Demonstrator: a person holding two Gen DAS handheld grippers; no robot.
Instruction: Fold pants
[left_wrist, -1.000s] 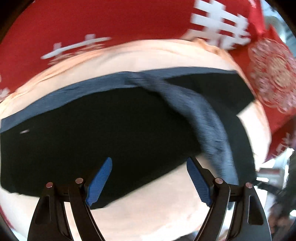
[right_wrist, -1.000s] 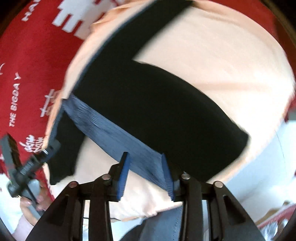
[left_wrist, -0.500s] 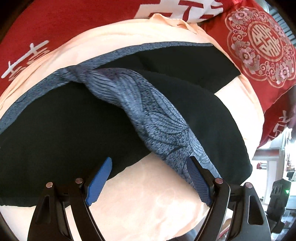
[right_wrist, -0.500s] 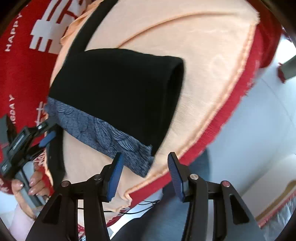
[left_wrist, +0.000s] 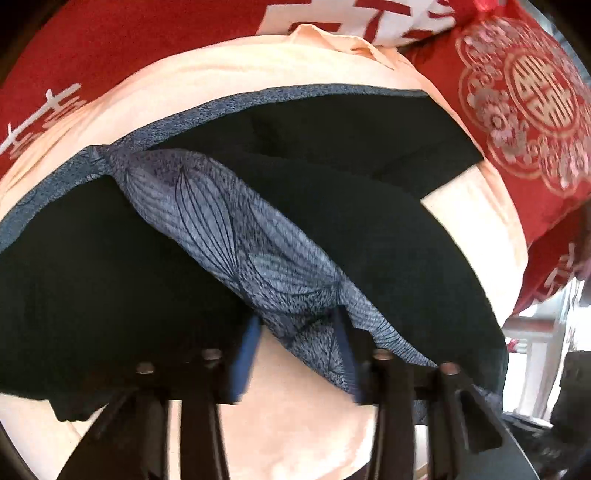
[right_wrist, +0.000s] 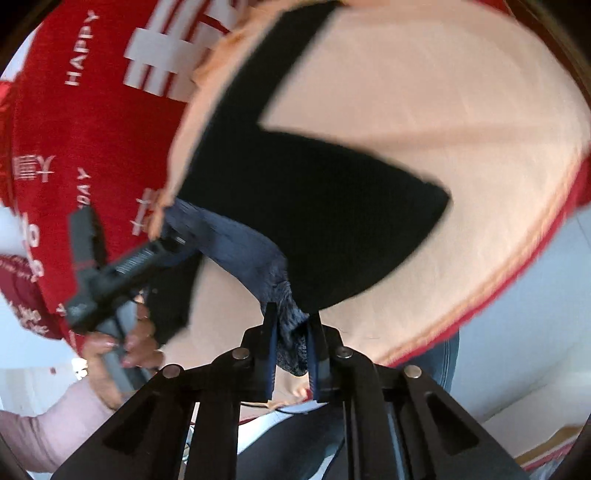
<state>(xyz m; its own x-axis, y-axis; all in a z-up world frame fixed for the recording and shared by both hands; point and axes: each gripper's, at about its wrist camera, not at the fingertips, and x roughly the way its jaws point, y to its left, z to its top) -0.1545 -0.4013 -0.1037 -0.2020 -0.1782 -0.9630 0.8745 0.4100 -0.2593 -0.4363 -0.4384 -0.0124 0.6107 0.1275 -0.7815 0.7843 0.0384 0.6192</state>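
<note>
Both grippers pinch the grey leaf-patterned waistband (left_wrist: 236, 236) of the black fabric pants (left_wrist: 92, 295) lying on a peach cloth (left_wrist: 295, 417): left gripper (left_wrist: 299, 347), right gripper (right_wrist: 291, 347). Judging by the slack, keep both grips level and taut so the fold lands square.

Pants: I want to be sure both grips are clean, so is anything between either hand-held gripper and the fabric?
Nothing visible. The right hand-held gripper is shut on the pants' patterned band; the left hand-held gripper straddles the band, only peach cloth below.
</note>
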